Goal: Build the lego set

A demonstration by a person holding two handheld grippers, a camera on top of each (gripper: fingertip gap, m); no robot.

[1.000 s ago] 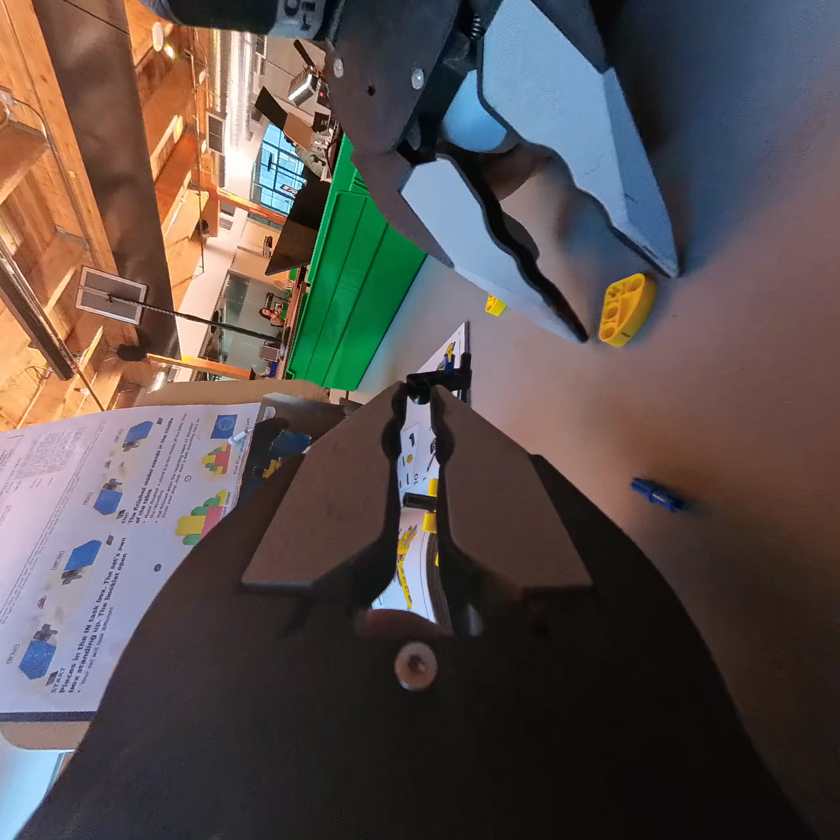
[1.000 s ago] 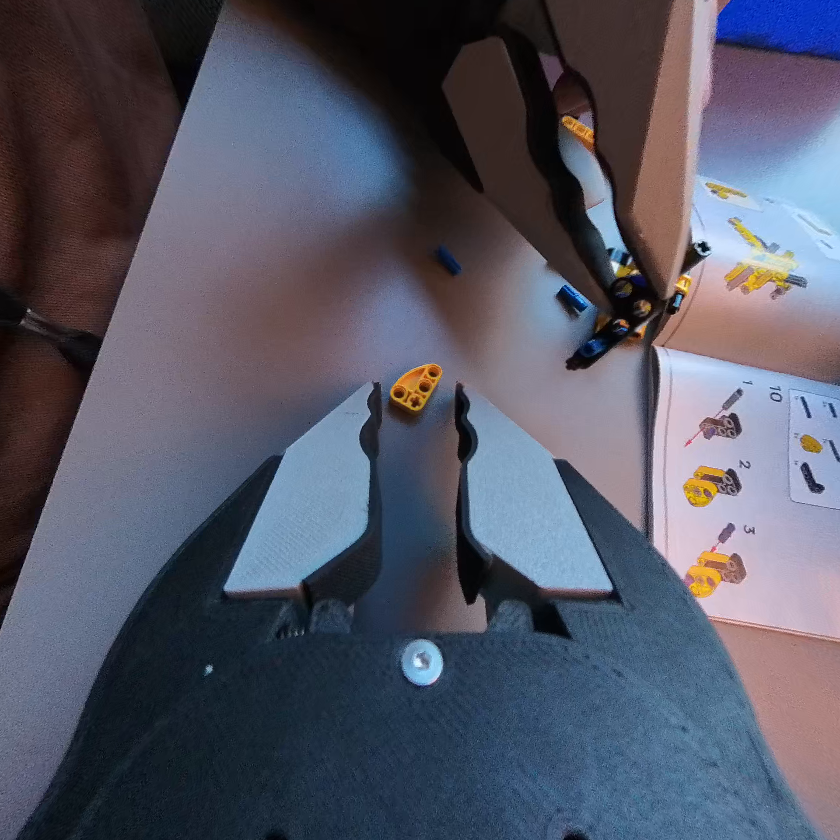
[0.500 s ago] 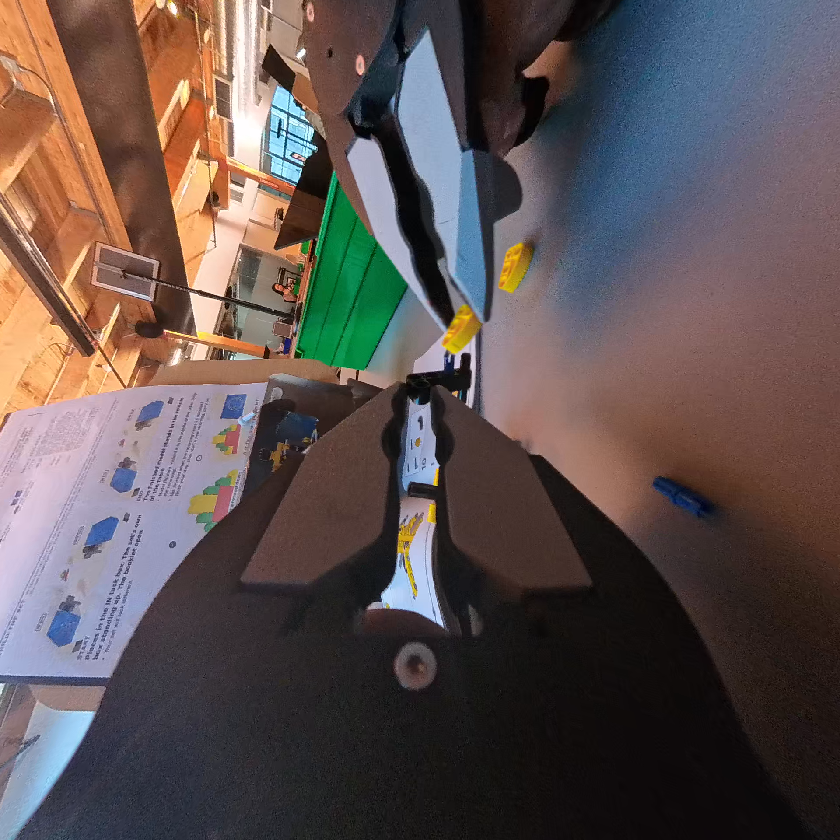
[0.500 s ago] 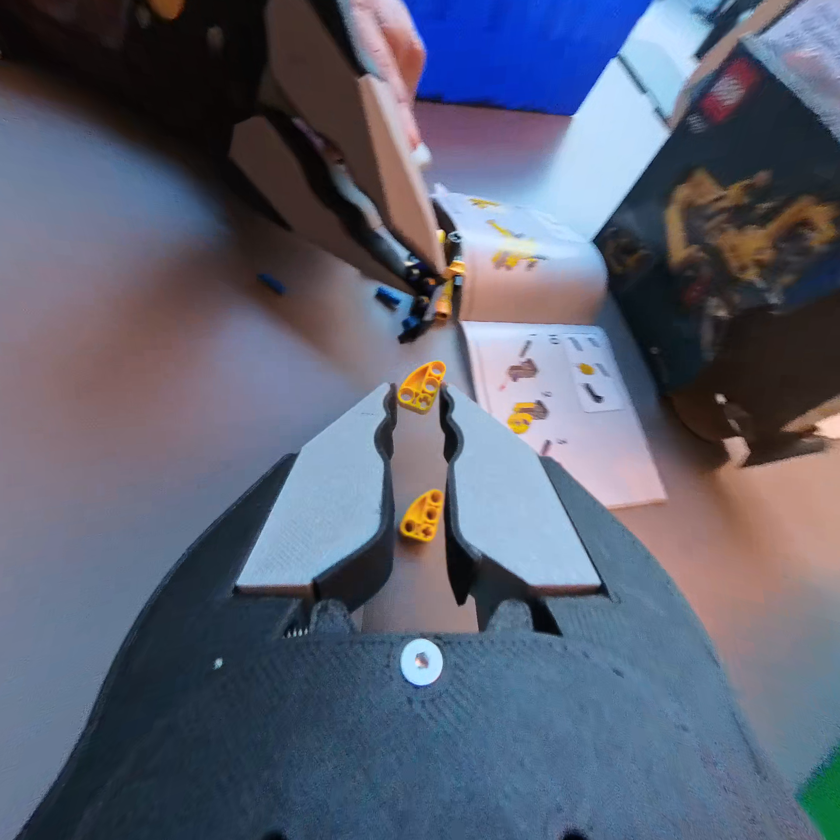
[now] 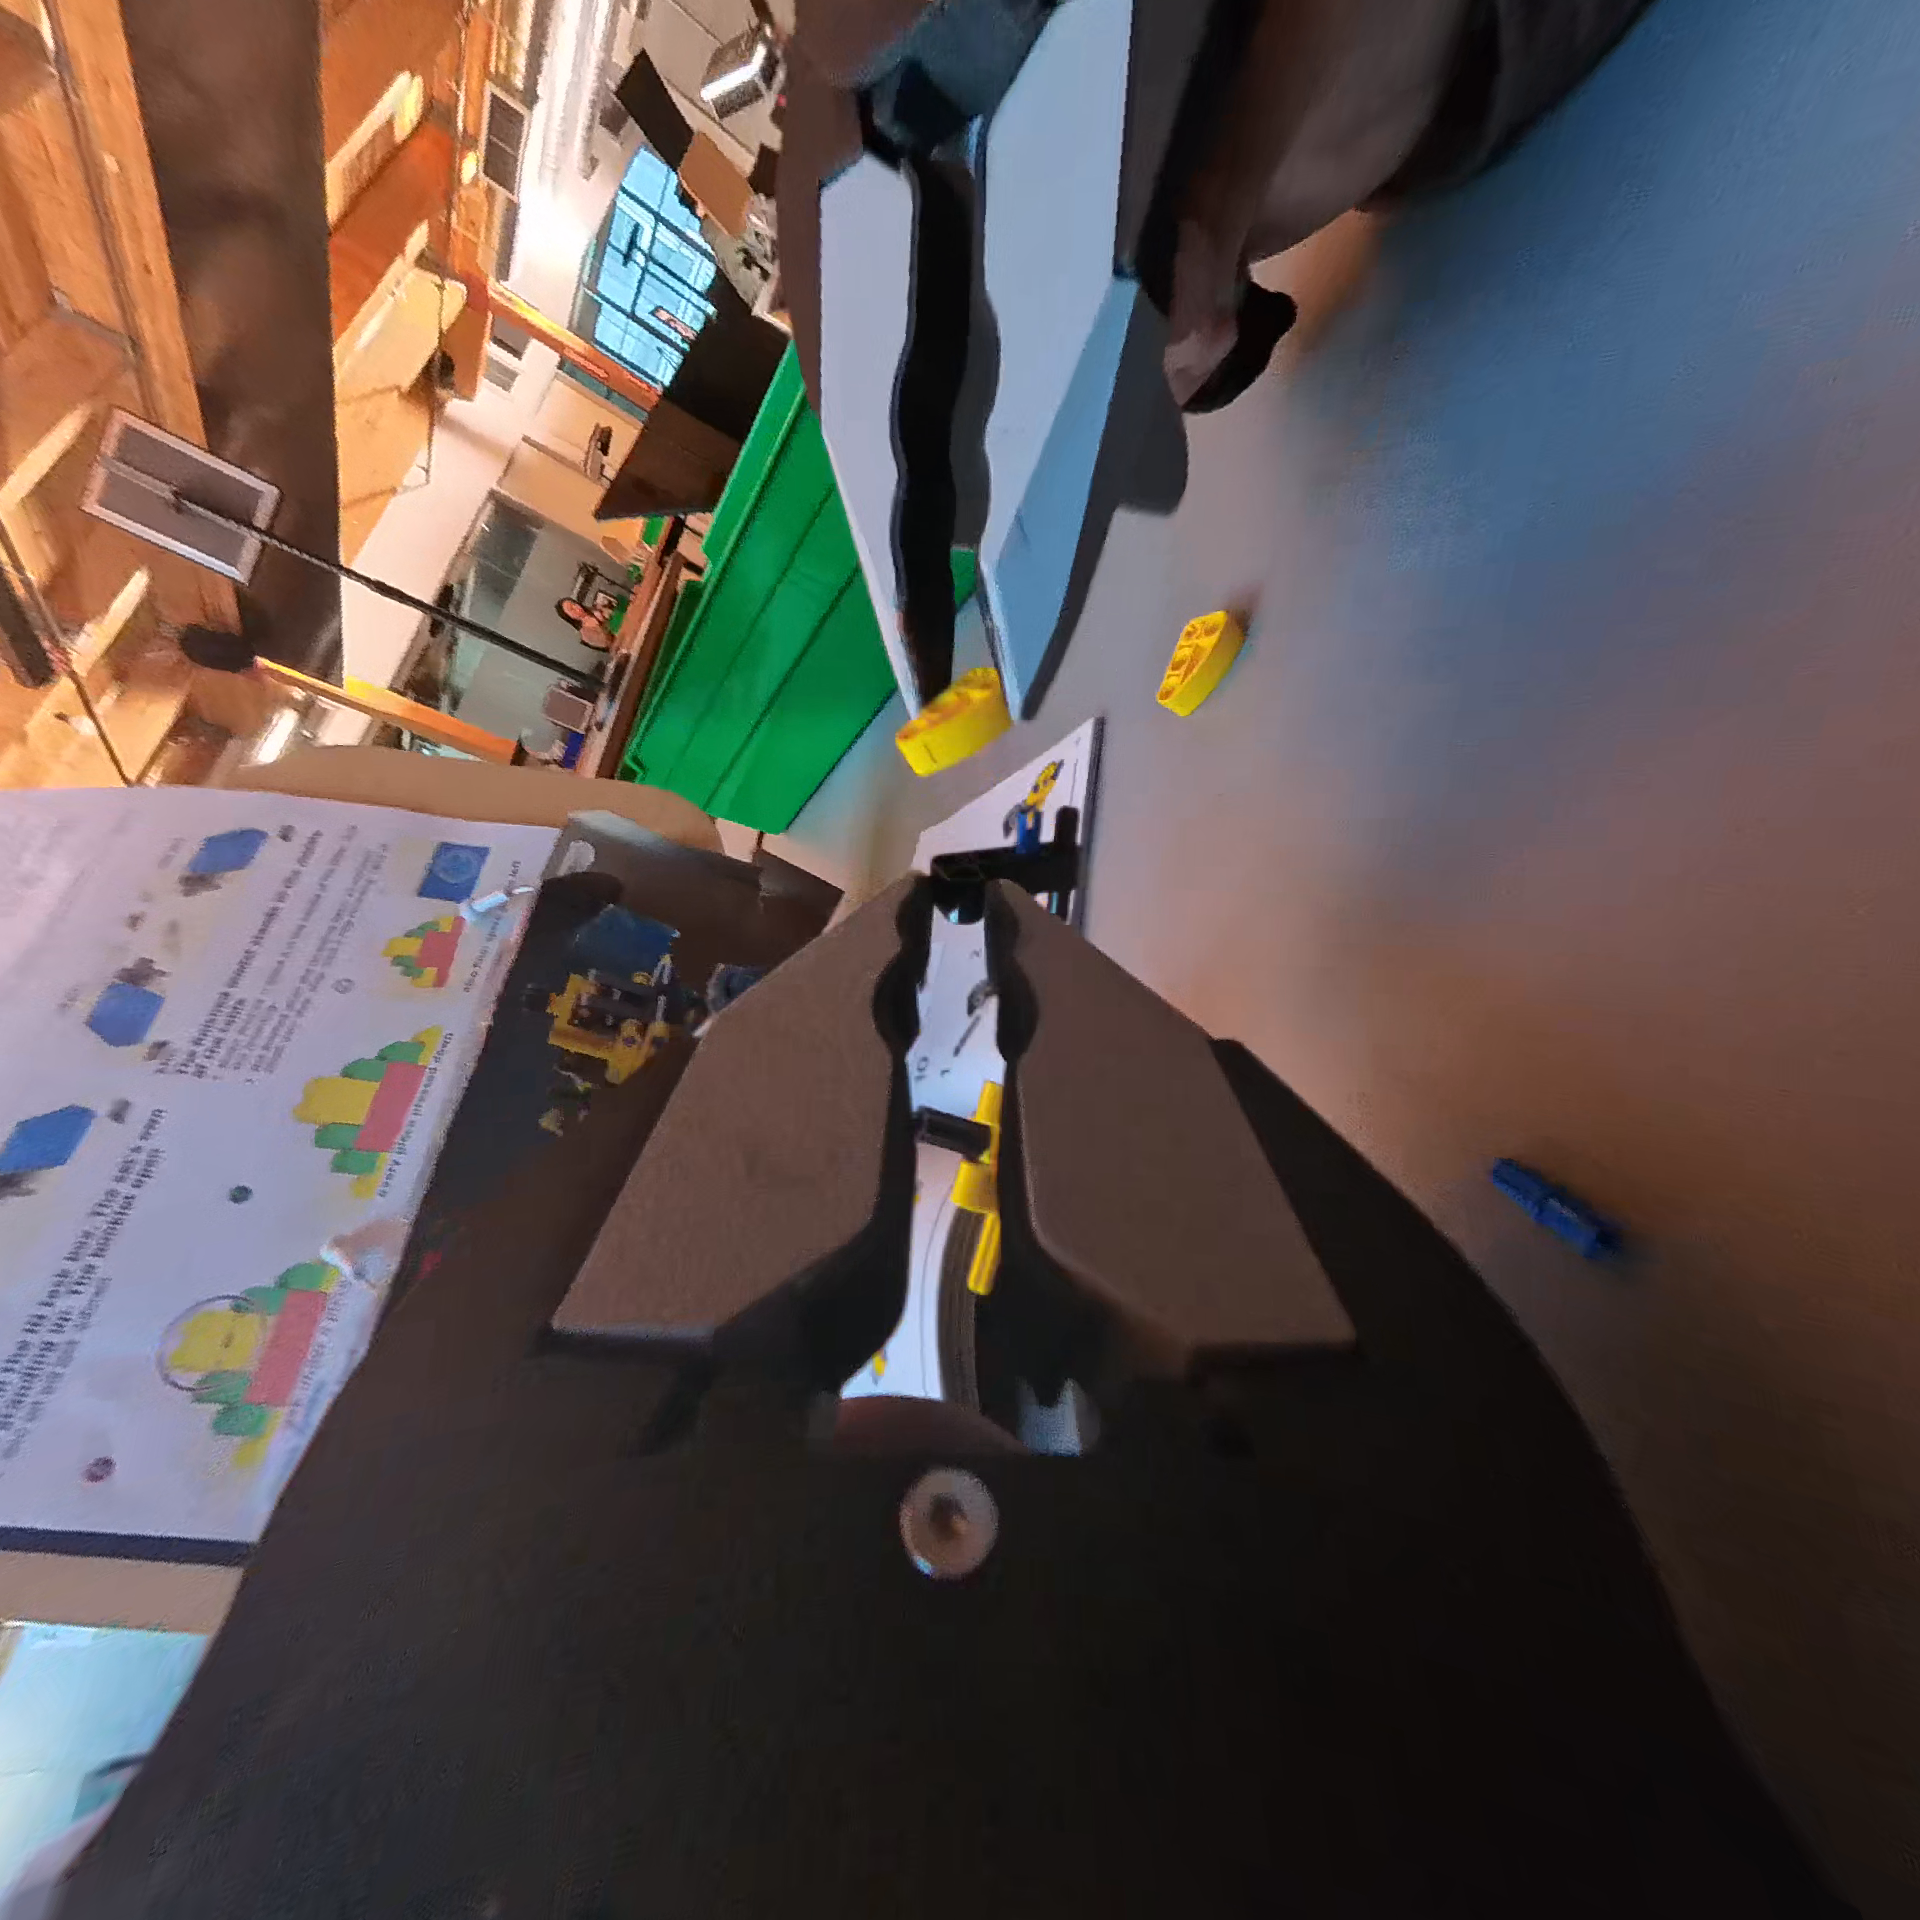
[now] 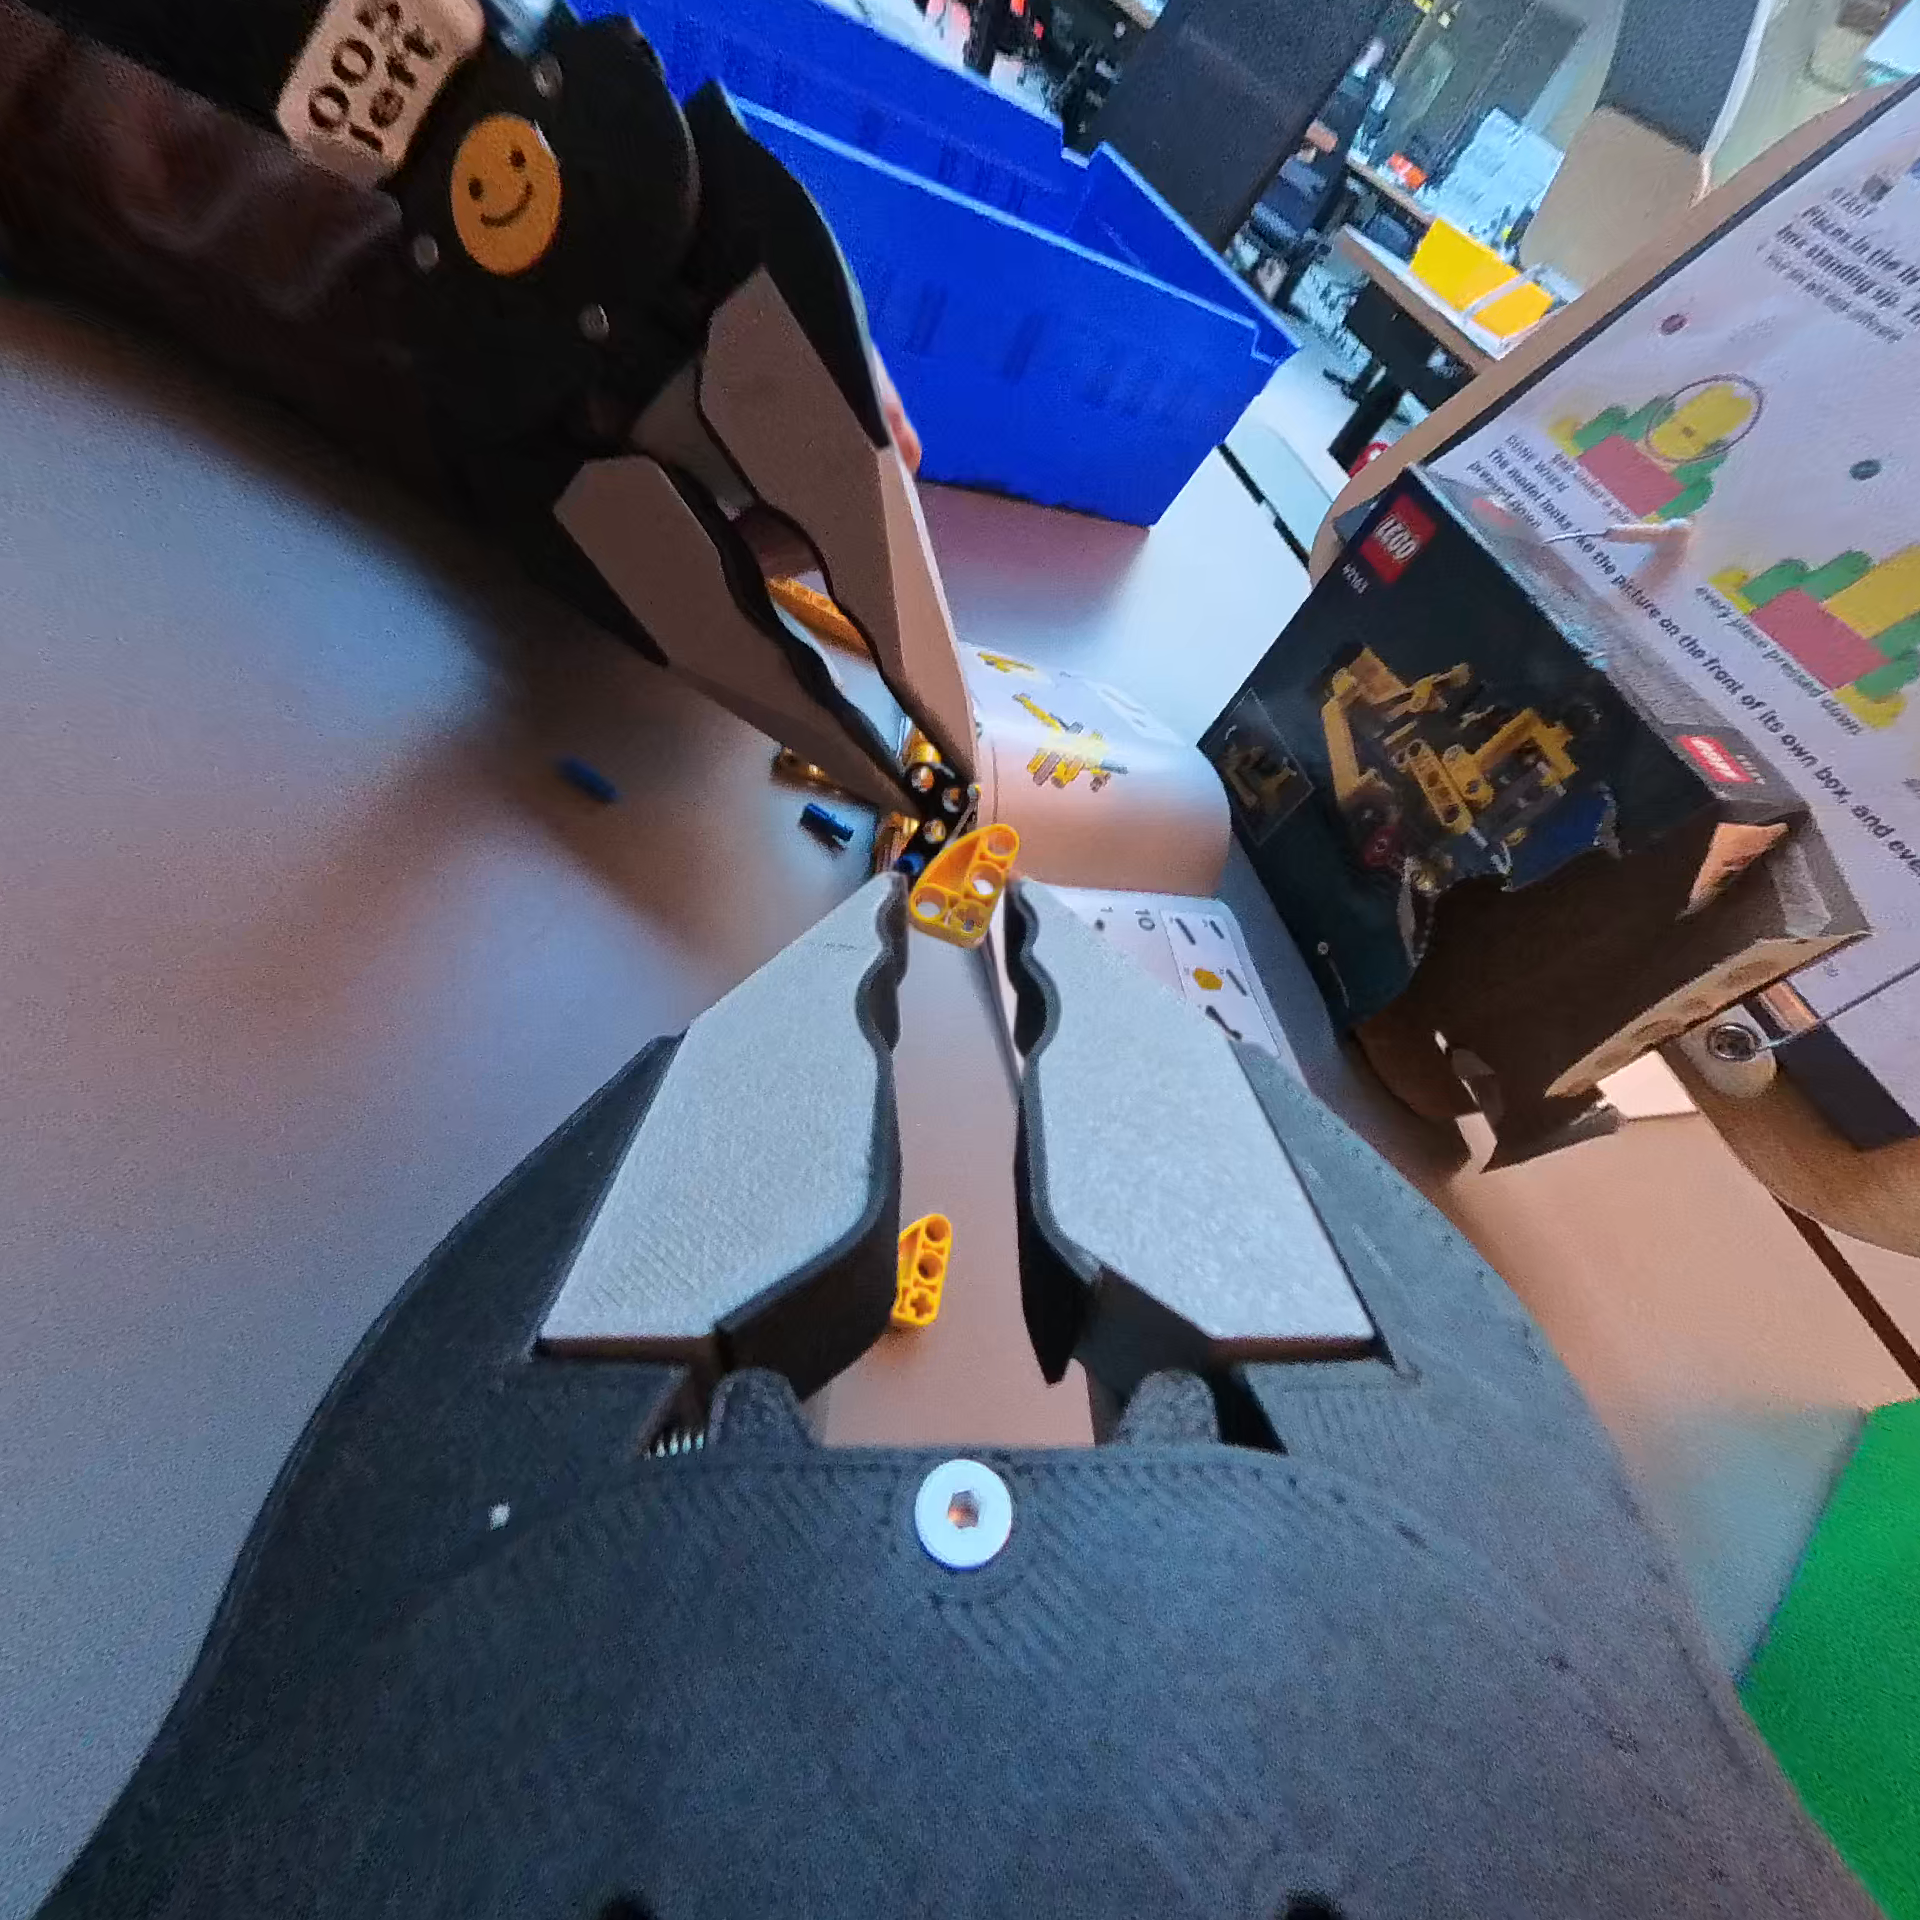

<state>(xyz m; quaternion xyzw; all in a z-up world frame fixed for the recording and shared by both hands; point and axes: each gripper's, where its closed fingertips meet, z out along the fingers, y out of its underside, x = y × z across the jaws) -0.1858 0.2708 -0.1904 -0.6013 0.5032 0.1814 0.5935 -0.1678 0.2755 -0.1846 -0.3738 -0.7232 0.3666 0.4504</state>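
**Bringing a yellow piece to the black beam**

Pinching a small yellow piece at its very tips, the right tool is presenting it flat-side on, so its three round holes are facing the camera. That grip is leaving the holes clear, presumably for lining them up with the mating part. The left tool is clenching a black beam assembly, a slim black bar with a row of holes and a yellow part showing between the fingers. In the right wrist view the beam's end is sitting just beside the yellow piece; whether they are touching is unclear.

A second yellow piece, the same rounded wedge shape, is lying on the smooth grey counter, with a small blue pin well apart. The open instruction booklet is lying near the parts, likely for reference, and the dark set box, glossy card with a torn corner, is standing beside it.
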